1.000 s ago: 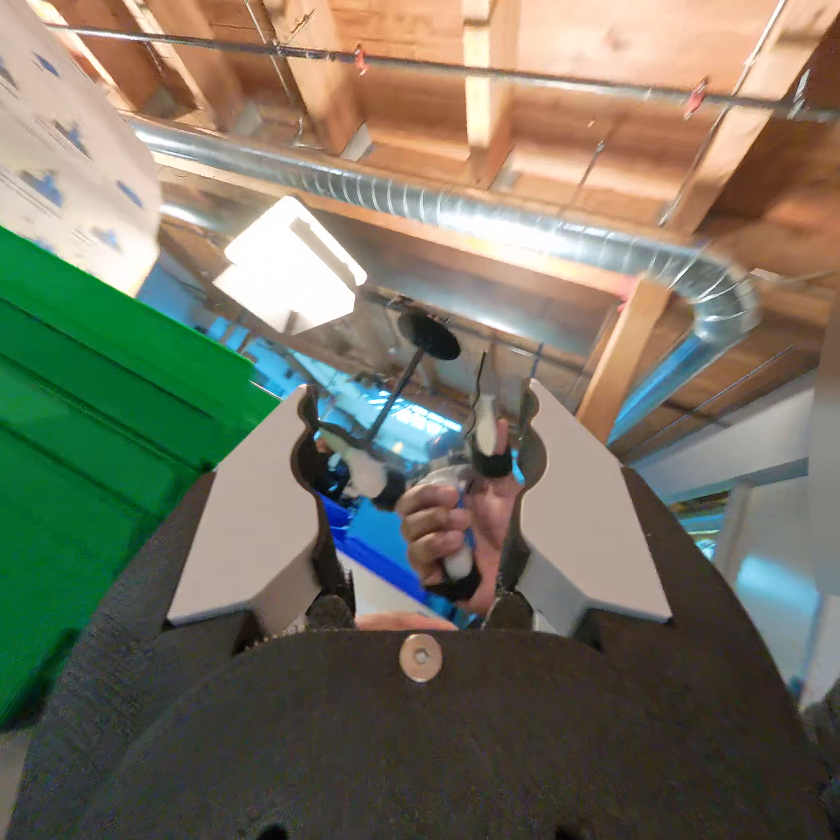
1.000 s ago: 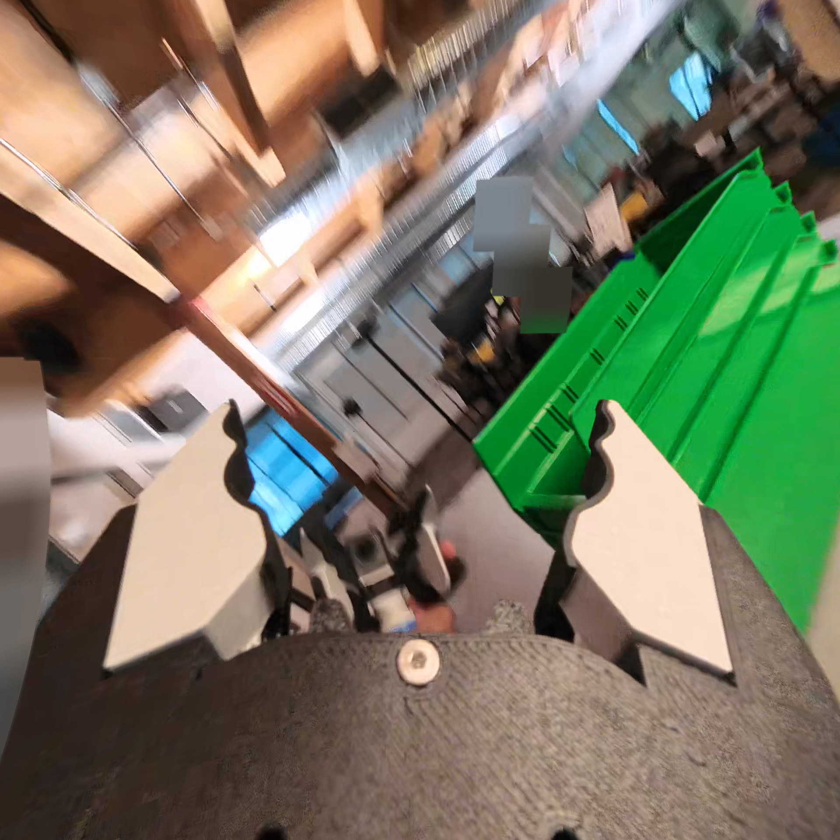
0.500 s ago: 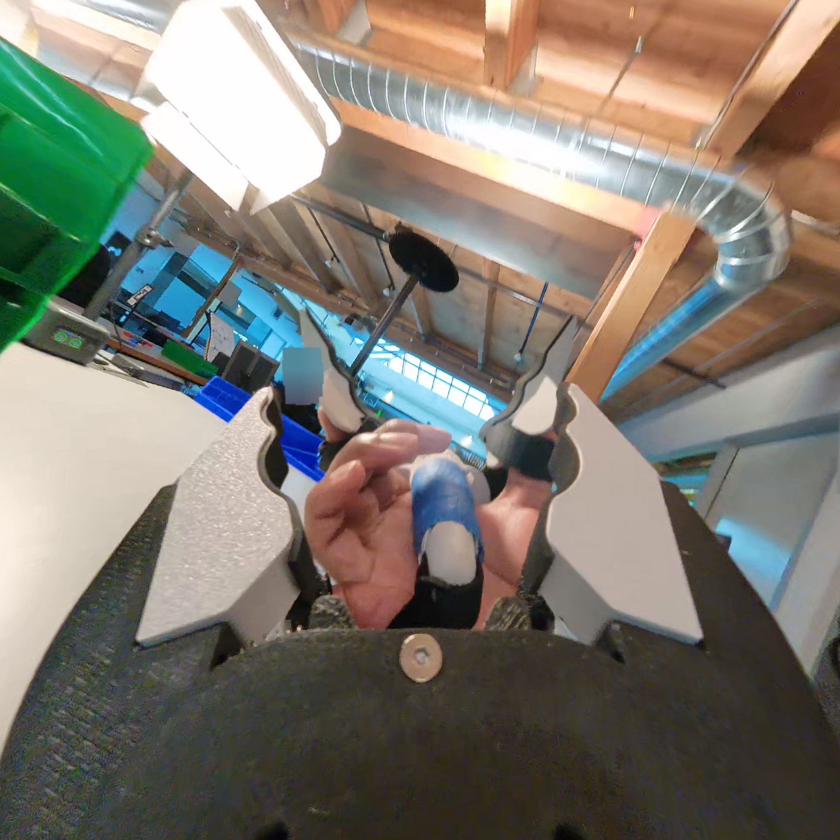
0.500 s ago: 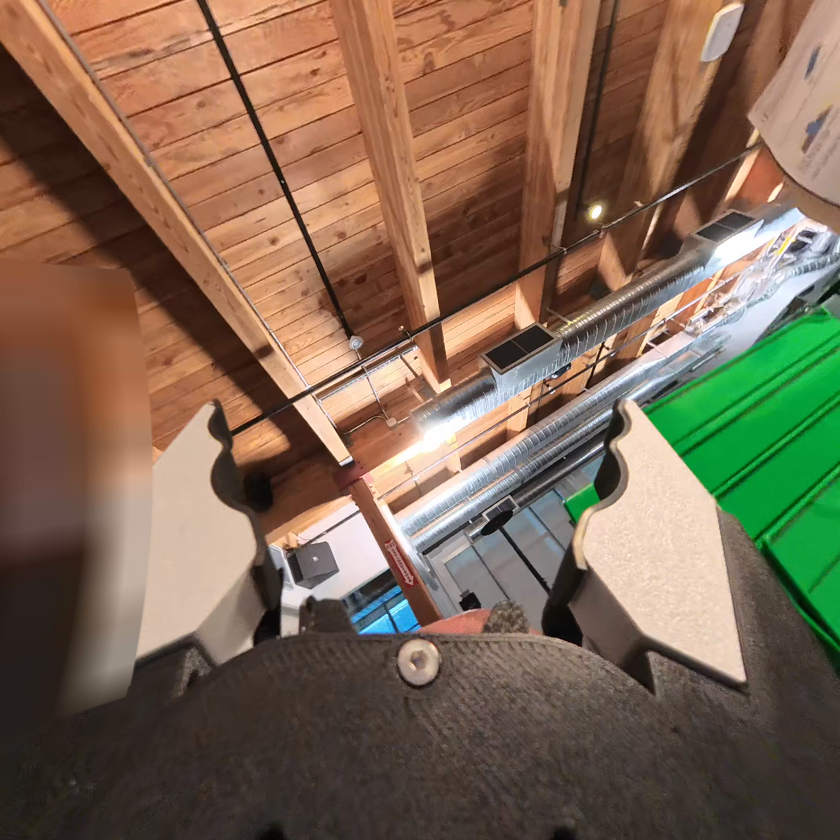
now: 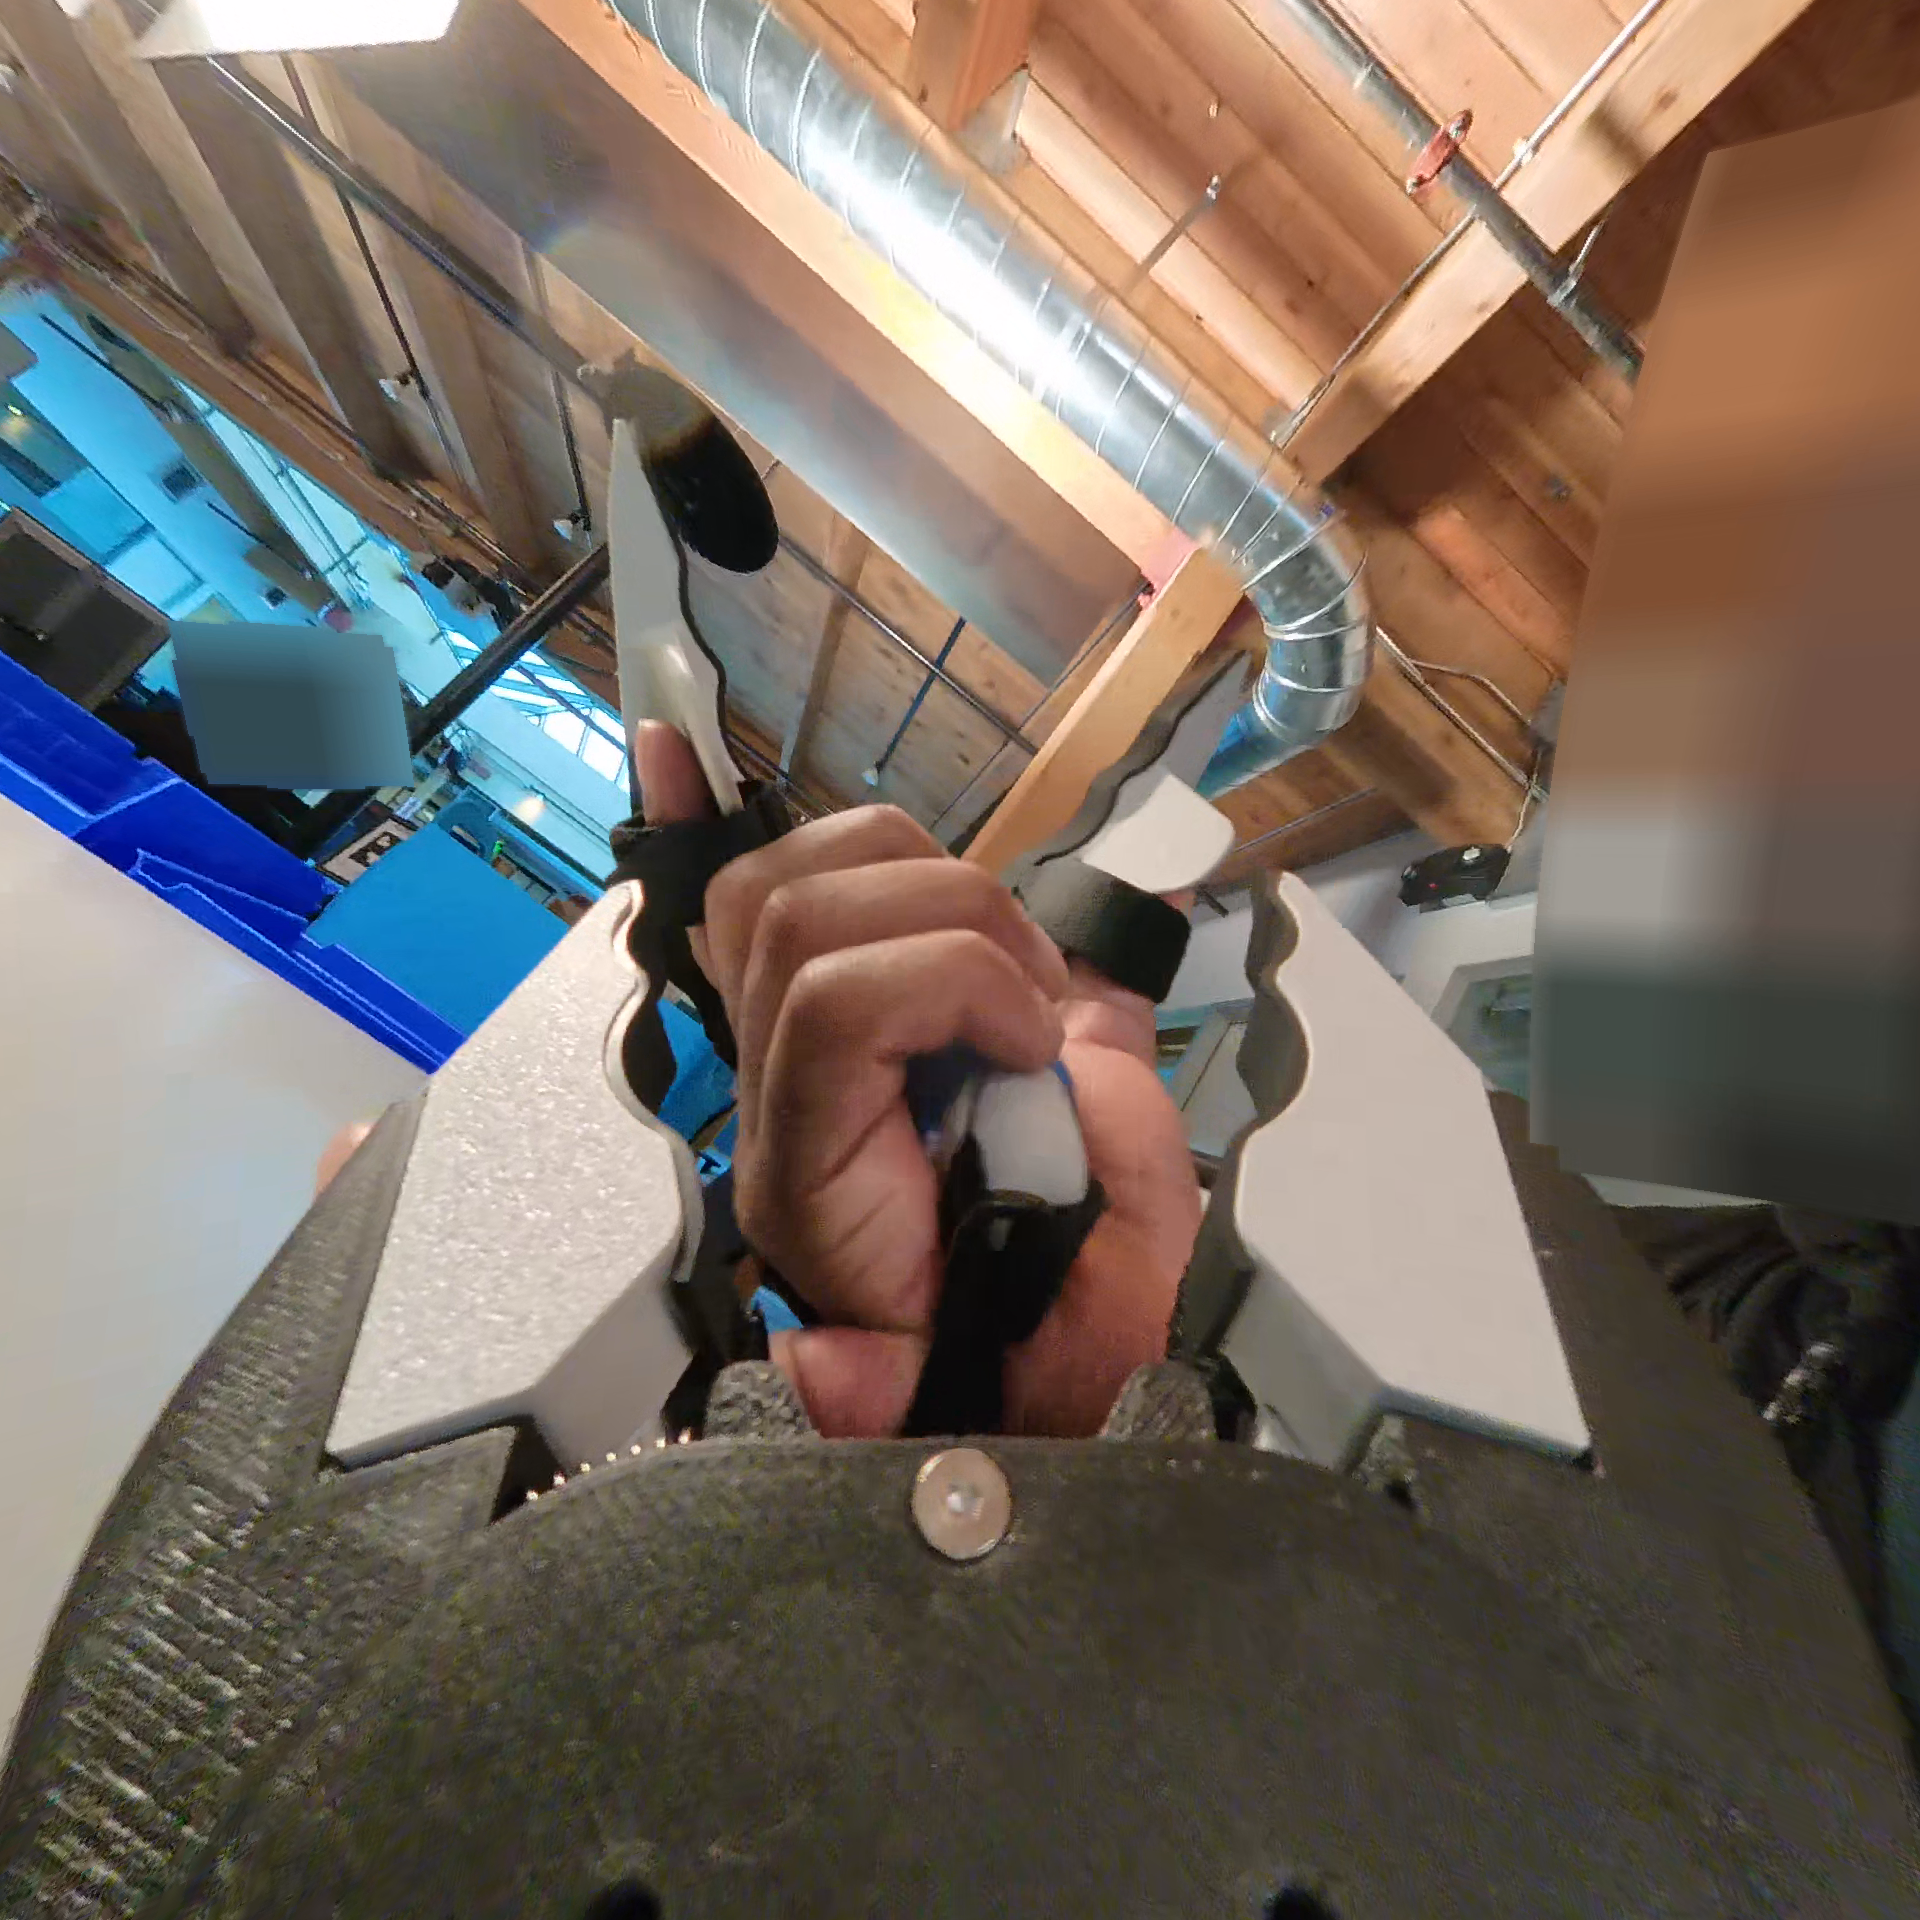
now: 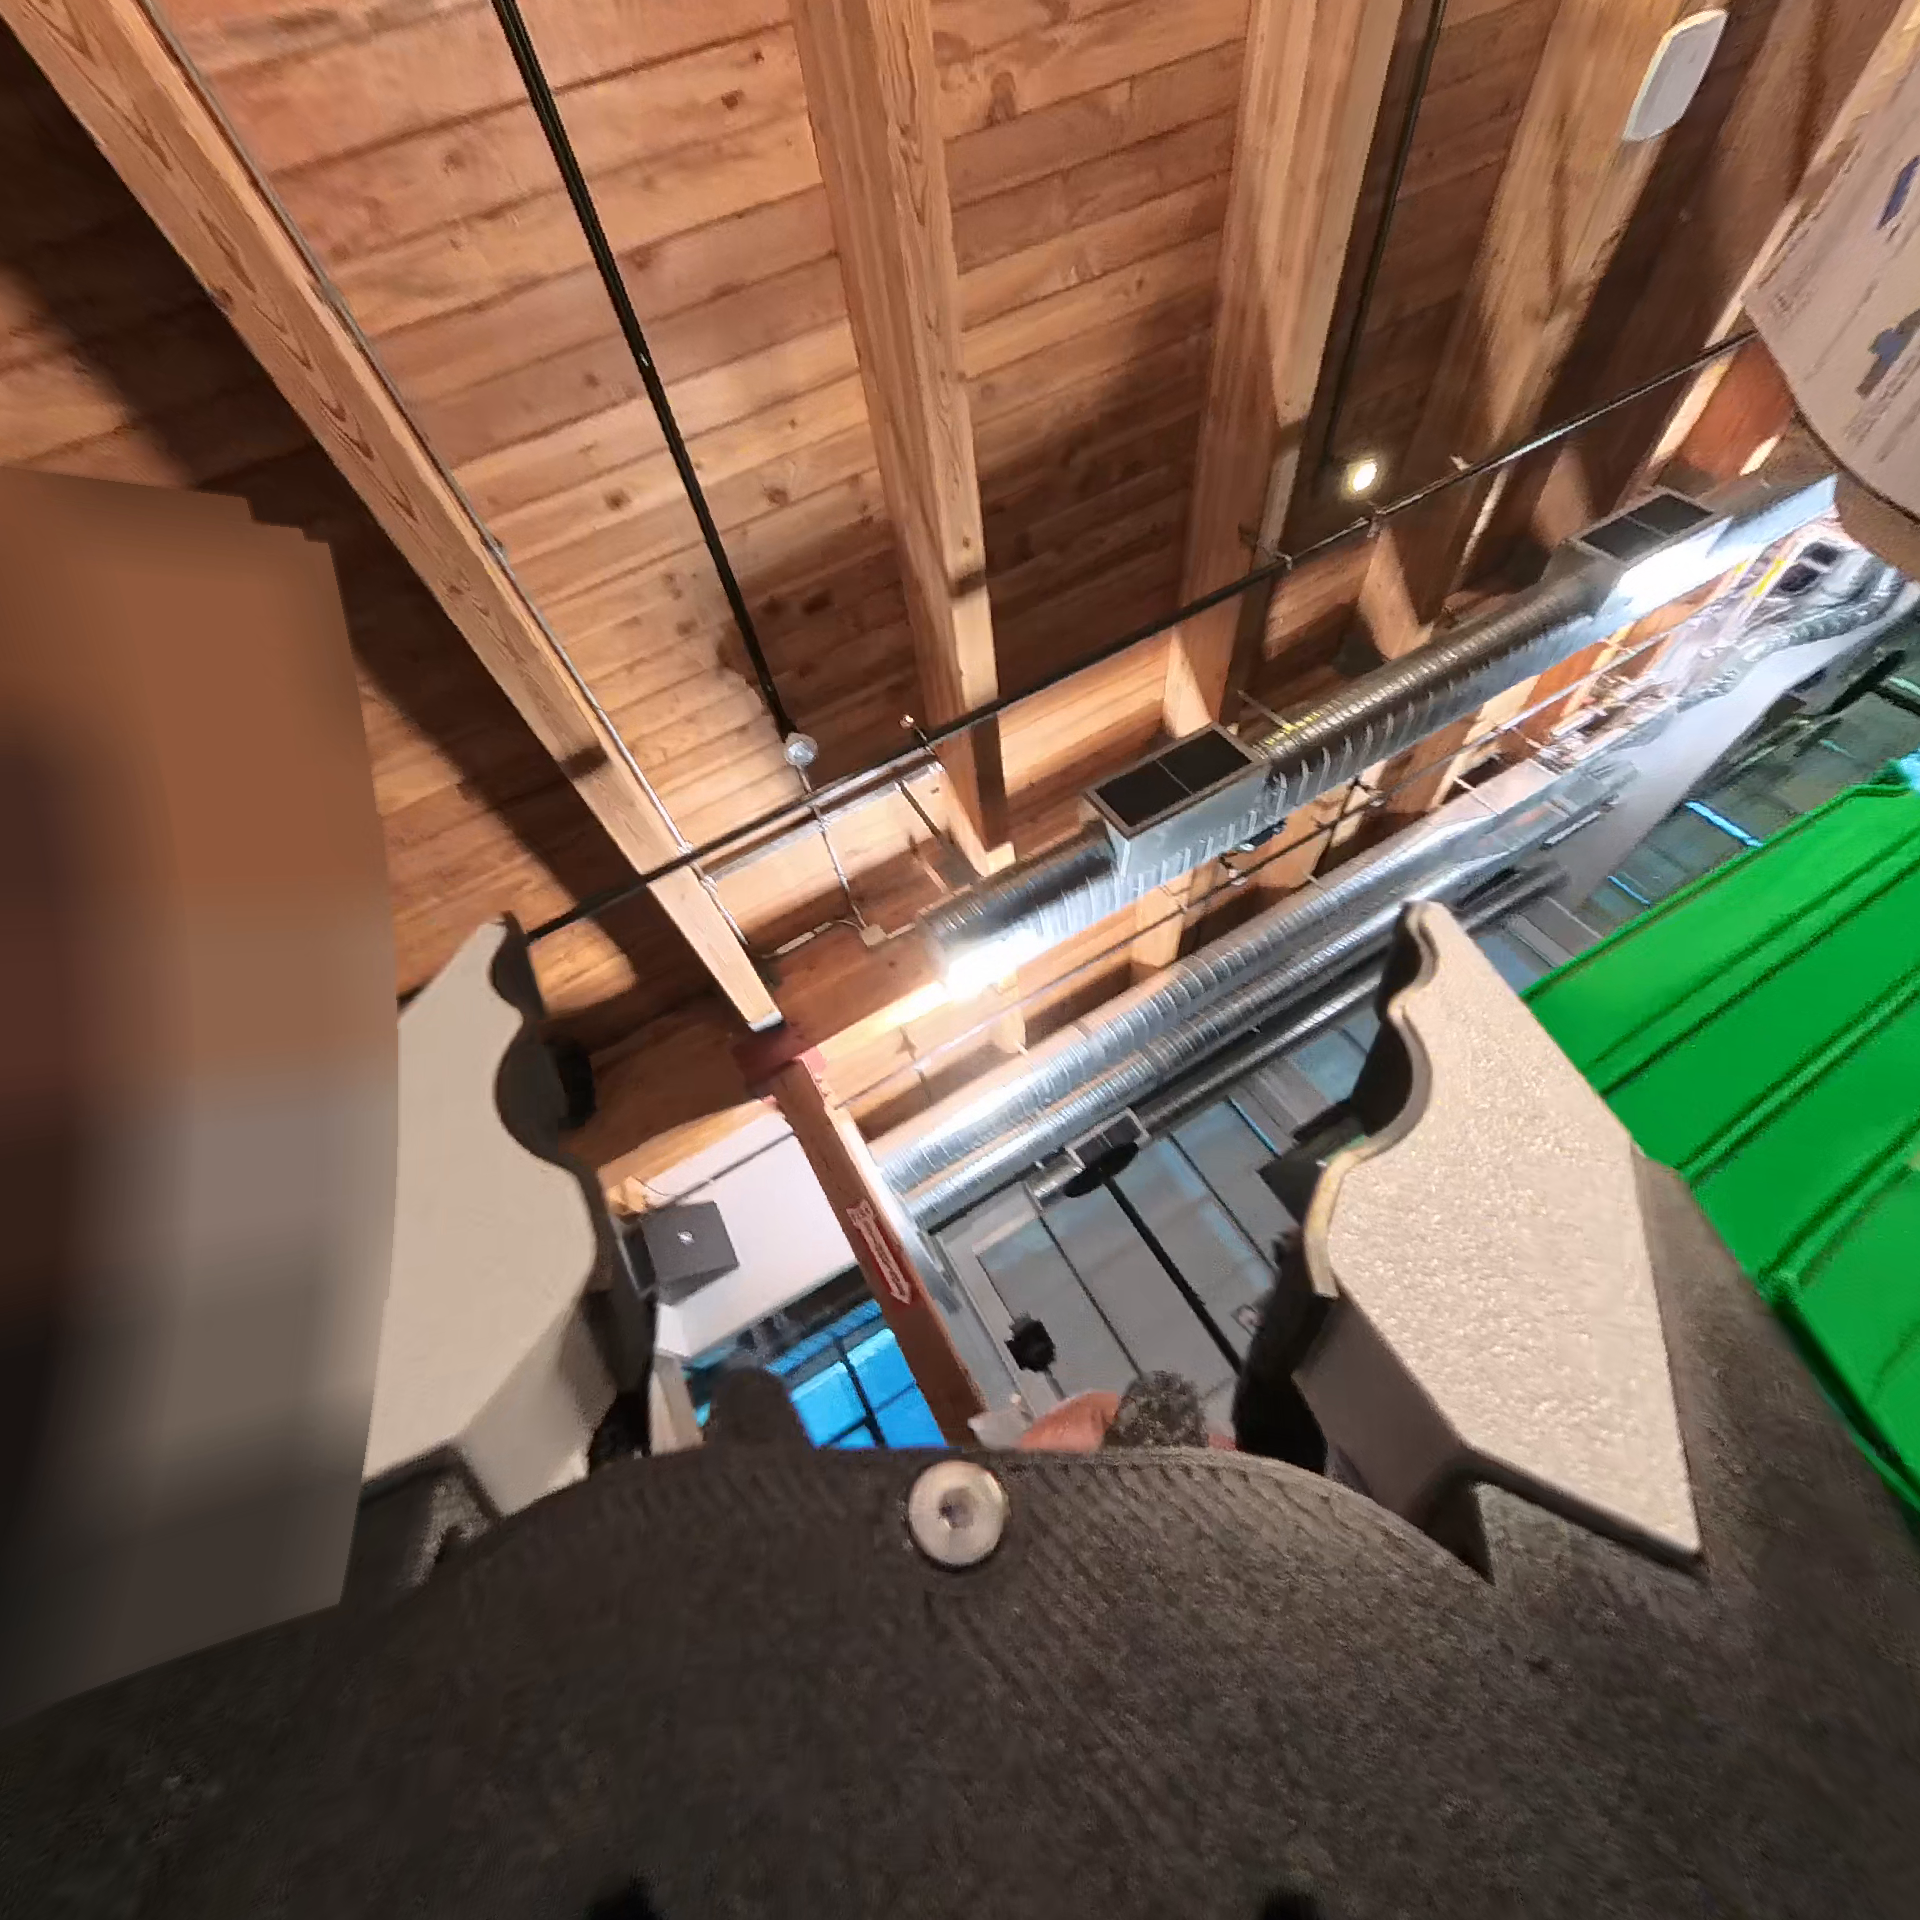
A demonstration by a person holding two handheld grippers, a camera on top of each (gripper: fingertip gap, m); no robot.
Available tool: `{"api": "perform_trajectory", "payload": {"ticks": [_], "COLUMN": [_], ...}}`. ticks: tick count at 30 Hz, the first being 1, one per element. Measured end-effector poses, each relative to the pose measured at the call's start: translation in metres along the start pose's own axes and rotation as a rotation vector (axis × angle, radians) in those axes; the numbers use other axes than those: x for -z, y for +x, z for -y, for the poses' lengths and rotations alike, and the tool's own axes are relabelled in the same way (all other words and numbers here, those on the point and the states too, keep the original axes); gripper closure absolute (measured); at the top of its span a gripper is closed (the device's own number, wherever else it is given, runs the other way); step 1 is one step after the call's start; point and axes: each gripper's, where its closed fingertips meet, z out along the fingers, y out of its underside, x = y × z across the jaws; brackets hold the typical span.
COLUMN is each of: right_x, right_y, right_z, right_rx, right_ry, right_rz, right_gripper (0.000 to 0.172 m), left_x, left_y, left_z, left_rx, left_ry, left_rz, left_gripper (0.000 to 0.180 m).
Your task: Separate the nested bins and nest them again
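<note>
**Both grippers pointed at the ceiling, jaws spread on air**

The left gripper (image 5: 951,914) was tilted upward with its two grey fingers (image 5: 540,1122) spread wide and nothing clamped between them. Beyond the gap, well clear of the pads, a hand (image 5: 914,1081) gripped the handle of the other tool, black straps around its thumb and forefinger. That was the right gripper (image 5: 914,644), seen from behind in the left wrist view, its two pale fingers standing apart against the rafters.

In its own view the right gripper (image 6: 961,925) also faced the ceiling, released, with only beams and ducting visible between its fingers (image 6: 1475,1195).

The green bin (image 6: 1756,1070) lay at the right edge of the right wrist view, just past the right-hand finger and untouched by it; its ribbed wall filled that corner. Whether it was one bin or several nested, I could not tell. The left wrist view showed no green at all.

Farther out, a white table (image 5: 135,1060) ran along the left of the left wrist view, with blue bins (image 5: 187,862) past its far edge. Overhead were wooden joists (image 6: 894,416) and a silver spiral duct (image 5: 1039,270).
</note>
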Motion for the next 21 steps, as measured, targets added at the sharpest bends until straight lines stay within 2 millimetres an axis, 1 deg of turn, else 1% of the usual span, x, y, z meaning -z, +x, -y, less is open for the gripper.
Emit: {"api": "perform_trajectory", "payload": {"ticks": [1, 3, 4, 5, 6, 7, 8, 11, 12, 13, 14, 16, 17, 18, 19, 20, 21], "right_x": [0.002, 0.009, 0.013, 0.018, 0.023, 0.028, 0.034, 0.045, 0.048, 0.05, 0.052, 0.056, 0.055, 0.055, 0.055, 0.054, 0.054], "right_y": [0.007, 0.017, 0.027, 0.036, 0.043, 0.05, 0.059, 0.076, 0.081, 0.084, 0.086, 0.092, 0.091, 0.092, 0.095, 0.097, 0.099], "right_z": [-0.001, -0.002, -0.007, -0.009, -0.01, -0.011, -0.01, -0.006, -0.006, -0.006, -0.007, -0.006, -0.006, -0.006, -0.008, -0.01, -0.012], "right_rx": [0.018, 0.01, -0.013, -0.027, -0.019, 0.011, 0.058, 0.21, 0.249, 0.279, 0.297, 0.313, 0.314, 0.328, 0.347, 0.362, 0.372], "right_ry": [-0.022, -0.035, -0.061, -0.079, -0.094, -0.119, -0.145, -0.24, -0.272, -0.301, -0.323, -0.329, -0.328, -0.336, -0.35, -0.363, -0.373], "right_rz": [-0.036, -0.046, -0.066, -0.089, -0.103, -0.133, -0.181, -0.287, -0.309, -0.316, -0.316, -0.331, -0.319, -0.324, -0.337, -0.345, -0.356], "right_gripper": [0.024, 0.039, 0.046, 0.05, 0.062, 0.071, 0.074, 0.098, 0.11, 0.129, 0.144, 0.162, 0.168, 0.171, 0.171, 0.171, 0.171], "left_x": [0.002, 0.006, 0.009, 0.012, 0.015, 0.02, 0.024, 0.037, 0.039, 0.041, 0.042, 0.042, 0.041, 0.042, 0.043, 0.044, 0.045], "left_y": [-0.001, -0.008, -0.013, -0.019, -0.023, -0.026, -0.027, -0.023, -0.02, -0.016, -0.012, -0.004, -0.003, -0.006, -0.012, -0.022, -0.036], "left_z": [-0.001, 0.003, 0.007, 0.013, 0.022, 0.032, 0.044, 0.085, 0.1, 0.117, 0.135, 0.172, 0.191, 0.21, 0.228, 0.243, 0.253], "left_rx": [-0.02, -0.115, -0.154, -0.186, -0.214, -0.248, -0.298, -0.501, -0.57, -0.636, -0.701, -0.825, -0.882, -0.934, -0.975, -0.991, -0.971], "left_ry": [-0.011, -0.039, -0.054, -0.06, -0.057, -0.058, -0.06, -0.104, -0.125, -0.141, -0.157, -0.19, -0.21, -0.236, -0.278, -0.345, -0.434], "left_rz": [0.009, 0.069, 0.118, 0.173, 0.221, 0.272, 0.322, 0.469, 0.511, 0.555, 0.598, 0.697, 0.76, 0.84, 0.929, 1.013, 1.089], "left_gripper": [0.066, 0.061, 0.063, 0.063, 0.064, 0.065, 0.065, 0.069, 0.069, 0.07, 0.07, 0.075, 0.076, 0.08, 0.089, 0.091, 0.091]}}
